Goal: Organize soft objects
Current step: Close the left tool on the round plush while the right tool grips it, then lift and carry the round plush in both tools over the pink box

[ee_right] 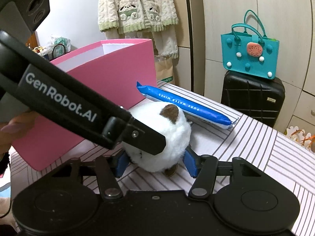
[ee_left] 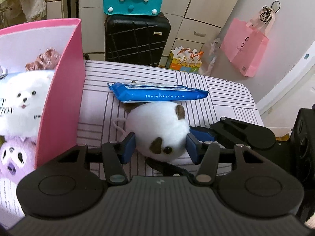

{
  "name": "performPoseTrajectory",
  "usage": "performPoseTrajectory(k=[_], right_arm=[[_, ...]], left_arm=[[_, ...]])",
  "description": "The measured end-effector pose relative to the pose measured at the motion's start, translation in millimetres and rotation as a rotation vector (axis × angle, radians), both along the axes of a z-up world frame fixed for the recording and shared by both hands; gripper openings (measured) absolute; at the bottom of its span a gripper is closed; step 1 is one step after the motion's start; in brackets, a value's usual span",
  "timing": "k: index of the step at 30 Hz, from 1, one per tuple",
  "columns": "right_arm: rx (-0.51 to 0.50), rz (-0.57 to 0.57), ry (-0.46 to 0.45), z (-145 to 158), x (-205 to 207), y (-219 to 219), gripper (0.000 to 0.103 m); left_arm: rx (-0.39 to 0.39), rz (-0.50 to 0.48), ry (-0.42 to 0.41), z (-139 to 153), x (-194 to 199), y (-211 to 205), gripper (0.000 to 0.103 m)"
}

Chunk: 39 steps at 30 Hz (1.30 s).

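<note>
Black gripper housing filled the bottom of both wrist views, blue pads beyond it. Left gripper (ee_left: pixel 160 146) straddled the white plush toy (ee_left: pixel 159 129), both pads touching its fur at the flanks with no clear dent; contact light, not a firm clamp as far as could be told. Right gripper (ee_right: pixel 155 162) had the same toy (ee_right: pixel 163 135) between its pads too, a sliver of gap showing on the right pad; left pad half hidden behind the other tool's arm, so pressure there could not be read. Toy sat on the striped cloth (ee_left: pixel 216 90), just beside the pink box (ee_left: pixel 61 98) and touching the blue wipes pack (ee_left: pixel 157 93) behind it. Judged very light, squashy, fur slippery; likely to bulge and squirt out of a shallow pinch, so hold wants to be across the widest part of the body, pads well past the midline, not on the ear or the thin cord (ee_left: pixel 118 124). Left view alone showed the box interior: white bear plush (ee_left: pixel 25 102), purple plush (ee_left: pixel 13 157), floral fabric piece (ee_left: pixel 43 59) already inside. Right view alone showed a fingertip (ee_right: pixel 11 126) on the left tool, and the box from outside only
</note>
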State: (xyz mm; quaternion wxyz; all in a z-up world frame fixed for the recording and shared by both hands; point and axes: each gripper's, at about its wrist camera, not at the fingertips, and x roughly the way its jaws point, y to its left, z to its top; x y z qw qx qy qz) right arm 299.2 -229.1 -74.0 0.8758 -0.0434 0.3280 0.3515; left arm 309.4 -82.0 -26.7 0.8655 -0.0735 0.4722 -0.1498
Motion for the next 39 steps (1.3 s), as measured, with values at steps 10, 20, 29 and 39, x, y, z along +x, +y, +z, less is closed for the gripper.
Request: performPoseTrajectory(k=[10, 20, 29, 39], right_arm=[[0.039, -0.02, 0.044, 2, -22, -6, 0.061], [0.083, -0.02, 0.113, 5, -49, -11, 0.062], [0.127, -0.043, 0.148, 18, -61, -14, 0.062], [0.111, -0.046, 0.138, 49, -89, -10, 0.062]], left_arm=[[-0.045, -0.017, 0.014, 0, -21, 7, 0.051], [-0.083, -0.034, 0.009, 2, -60, 14, 0.05], [-0.092, -0.096, 0.015, 18, -73, 19, 0.048], [-0.038, -0.216, -0.017, 51, -98, 22, 0.048]])
